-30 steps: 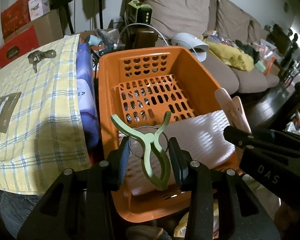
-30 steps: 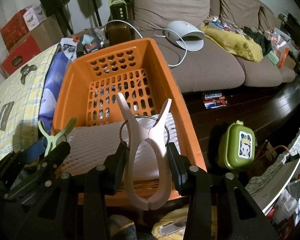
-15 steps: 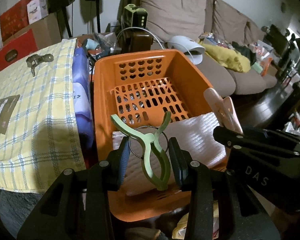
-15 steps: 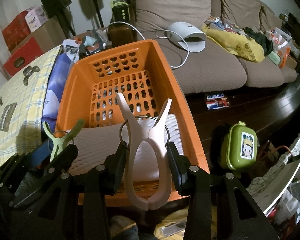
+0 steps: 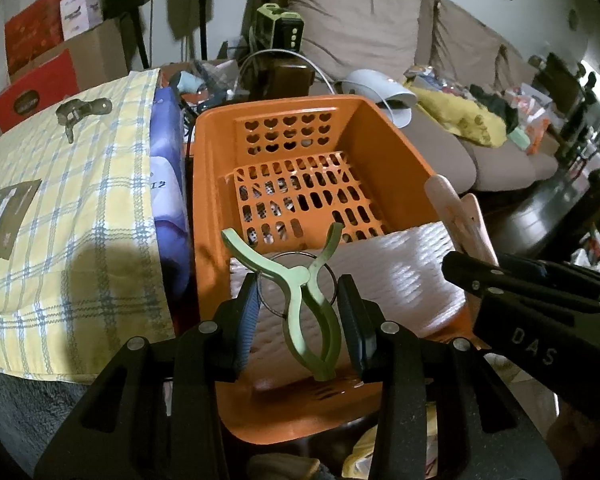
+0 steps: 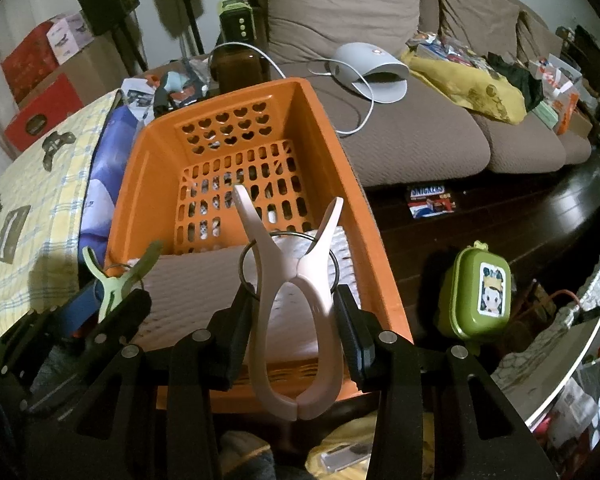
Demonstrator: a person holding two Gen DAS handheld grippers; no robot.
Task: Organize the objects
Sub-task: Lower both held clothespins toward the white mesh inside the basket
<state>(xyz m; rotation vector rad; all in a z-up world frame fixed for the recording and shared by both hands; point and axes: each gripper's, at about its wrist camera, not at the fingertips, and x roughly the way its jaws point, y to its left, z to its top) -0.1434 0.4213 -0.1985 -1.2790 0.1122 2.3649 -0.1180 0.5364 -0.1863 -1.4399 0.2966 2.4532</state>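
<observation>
Nothing moved: tongs clamp green peg (right: pink peg).

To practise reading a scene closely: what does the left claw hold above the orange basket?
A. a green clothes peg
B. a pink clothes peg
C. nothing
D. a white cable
A: the left claw is closed on a green clothes peg over the orange basket; the pink peg sits in the right claw.

We see a pale green clothes peg and a larger pink one, each with a wire ring spring, handles splayed upward, above our orange slotted basket holding white padded sheet
</observation>
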